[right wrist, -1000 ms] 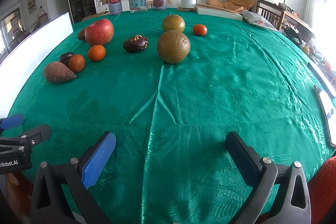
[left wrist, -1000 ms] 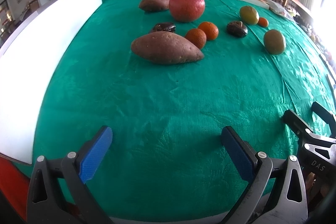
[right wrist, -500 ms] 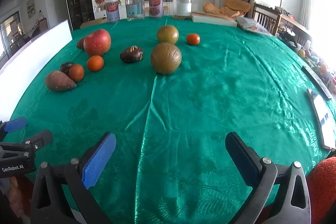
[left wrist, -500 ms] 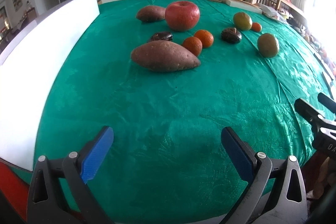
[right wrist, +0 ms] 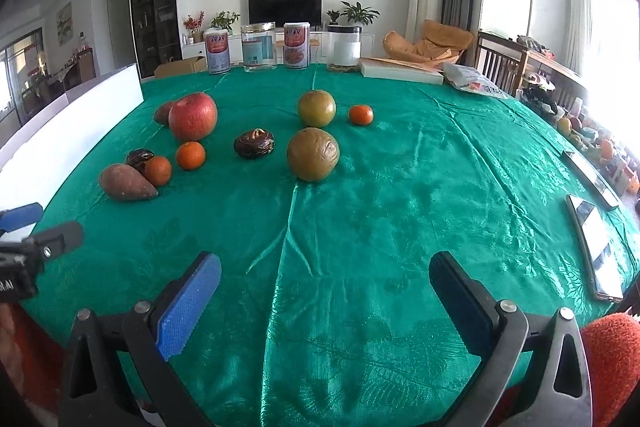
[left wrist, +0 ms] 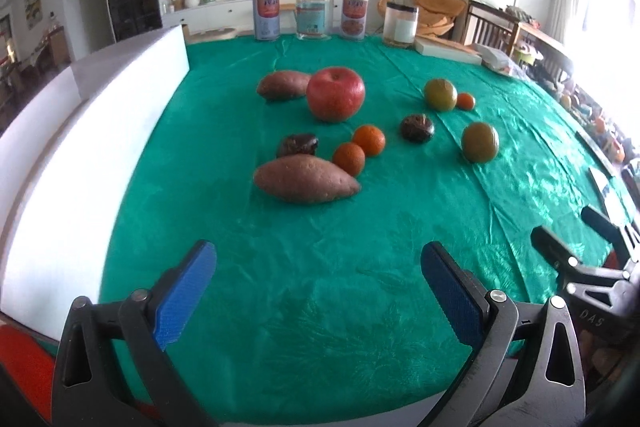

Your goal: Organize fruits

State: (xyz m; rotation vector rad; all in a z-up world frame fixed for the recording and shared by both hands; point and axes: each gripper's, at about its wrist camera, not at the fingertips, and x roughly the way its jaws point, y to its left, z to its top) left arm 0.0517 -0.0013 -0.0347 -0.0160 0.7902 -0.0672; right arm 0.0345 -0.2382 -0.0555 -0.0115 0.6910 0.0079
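Fruits lie scattered on the green tabletop [right wrist: 360, 227], all well ahead of both grippers, none yet grasped. The left gripper [left wrist: 318, 279] hangs over the near edge with its jaws wide apart and nothing between them; the right gripper [right wrist: 324, 287] does the same beside it, jaws equally spread and empty.

Straight ahead of the left jaws, and nearest to them, is a sweet potato [left wrist: 306, 179], its long axis running crosswise to the line of approach, so the jaws as they stand would meet it end to end, not across its narrow width. Touching or just beside its right end sits a small orange [left wrist: 349, 158], with a second orange [left wrist: 369, 139] just beyond and a dark wrinkled fruit [left wrist: 298, 145] behind the potato. Further off stand a red apple [left wrist: 335, 94] and a second sweet potato [left wrist: 282, 85] beside it.

Ahead of the right jaws, slightly left of centre, the nearest piece is a large brownish-green round fruit [right wrist: 313, 155]; a dark fruit [right wrist: 254, 143] lies to its left, a green fruit [right wrist: 316, 108] and a small tangerine [right wrist: 361, 115] beyond.

By my reckoning, the left hand is nearer the potato-and-orange cluster, the right nearer the round green fruits; the left would likely need a wrist turn for the potato.
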